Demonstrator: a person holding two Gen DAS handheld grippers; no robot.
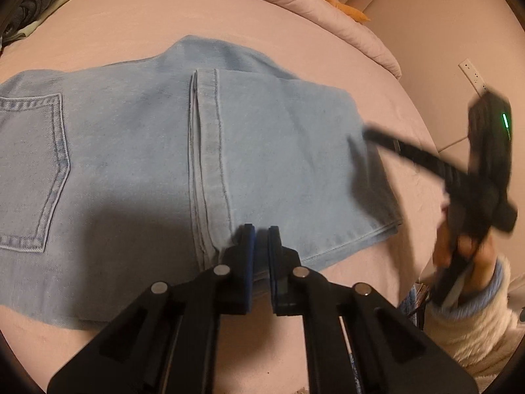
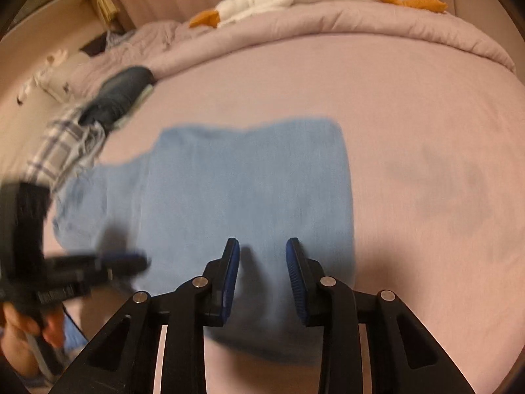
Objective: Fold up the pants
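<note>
On pink bed, folded light-blue jeans, hems stacked.

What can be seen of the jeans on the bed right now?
The jeans are light blue denim, already folded into a flat, roughly rectangular stack on the pink bedsheet. A stitched back pocket faces up at one end, and a hemmed leg end lies doubled back across the middle. The near edge shows several layers. The left tool sits shut at that edge; whether it pinches cloth is unclear.
</note>
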